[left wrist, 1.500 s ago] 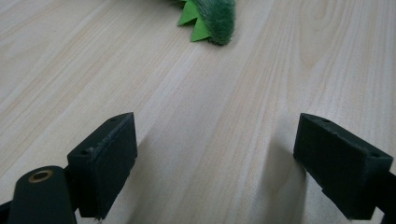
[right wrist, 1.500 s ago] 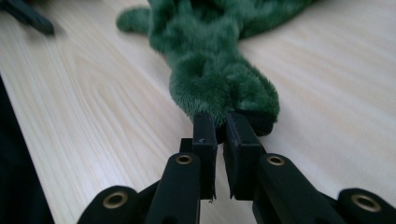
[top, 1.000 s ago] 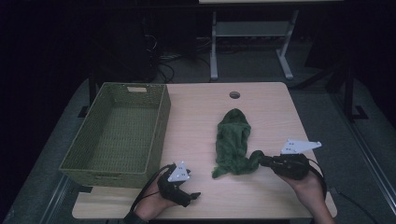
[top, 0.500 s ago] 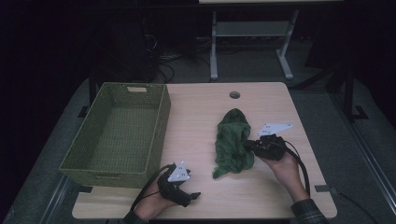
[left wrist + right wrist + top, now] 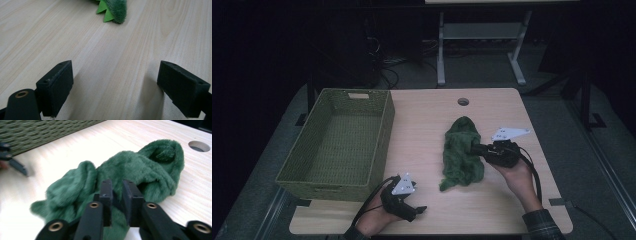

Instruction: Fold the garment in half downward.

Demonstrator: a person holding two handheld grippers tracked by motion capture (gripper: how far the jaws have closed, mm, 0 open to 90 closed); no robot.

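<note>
green plush cloth (image 5: 462,152) mid-table, woven basket (image 5: 337,142) well apart

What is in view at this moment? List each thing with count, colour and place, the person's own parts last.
table: one, light wood, centre of the high view.
basket: one, olive-green woven, on the table's left side, nothing seen in it.
fuzzy cloth: one, dark green, crumpled right of the table's centre.
cable hole: one, round, near the table's far edge.
metal frame: one, grey, on the floor beyond the table.
left gripper: one, black, near edge of the table, jaws wide apart over bare wood.
right gripper: one, black, jaws closed on the fuzzy cloth's right edge.
hands: two, left hand and right hand, each holding a gripper.
</note>
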